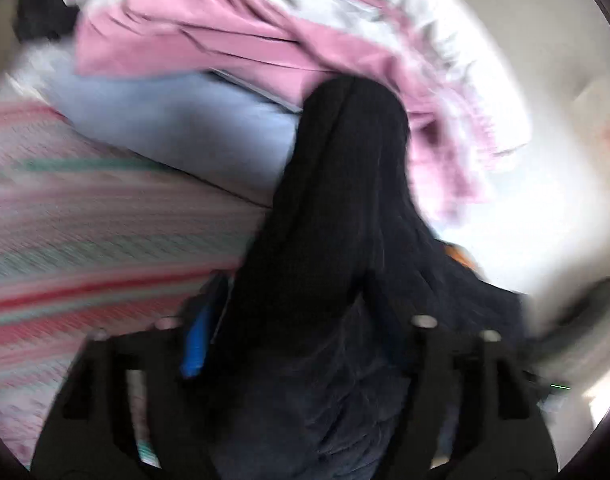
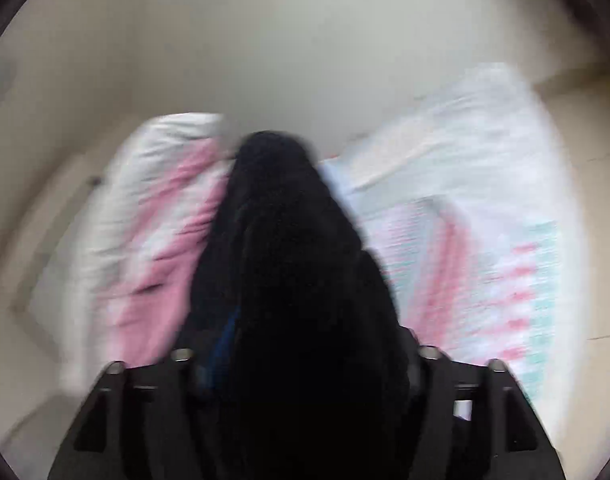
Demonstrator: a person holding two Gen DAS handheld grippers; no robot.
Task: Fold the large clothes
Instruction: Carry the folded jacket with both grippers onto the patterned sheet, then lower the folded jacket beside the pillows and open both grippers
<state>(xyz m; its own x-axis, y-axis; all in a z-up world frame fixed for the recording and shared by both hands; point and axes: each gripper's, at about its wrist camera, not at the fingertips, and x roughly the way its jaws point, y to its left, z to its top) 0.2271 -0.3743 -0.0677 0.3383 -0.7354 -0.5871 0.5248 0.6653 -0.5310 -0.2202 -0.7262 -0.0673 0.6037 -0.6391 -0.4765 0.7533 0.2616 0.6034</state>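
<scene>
Both views are smeared by motion blur, so fine detail is lost. In the left wrist view, a dark garment (image 1: 337,208) of black, loosely textured cloth rises from between the fingers of the left gripper (image 1: 305,344) and fills the middle of the picture, draped up and away from the camera. A blue finger pad (image 1: 195,344) shows at the left edge of the cloth, pressed right against it; the other finger is hidden behind the fabric. The fingers stand fairly wide apart with the bunched cloth filling the gap, so the left gripper appears to hold the garment. Behind it lies a bed with a striped bedspread (image 1: 85,240) in red, pink and green, a pale blue pillow (image 1: 177,120), and a crumpled pink and white quilt (image 1: 265,28). In the right wrist view, the same dark garment (image 2: 289,280) stands up between the fingers of the right gripper (image 2: 309,360), again wide apart and packed with cloth, with a hint of blue pad (image 2: 225,344) at its left side. The quilt (image 2: 157,240) lies to the left, the striped bedspread (image 2: 485,260) to the right, and a plain beige wall (image 2: 305,40) behind.
</scene>
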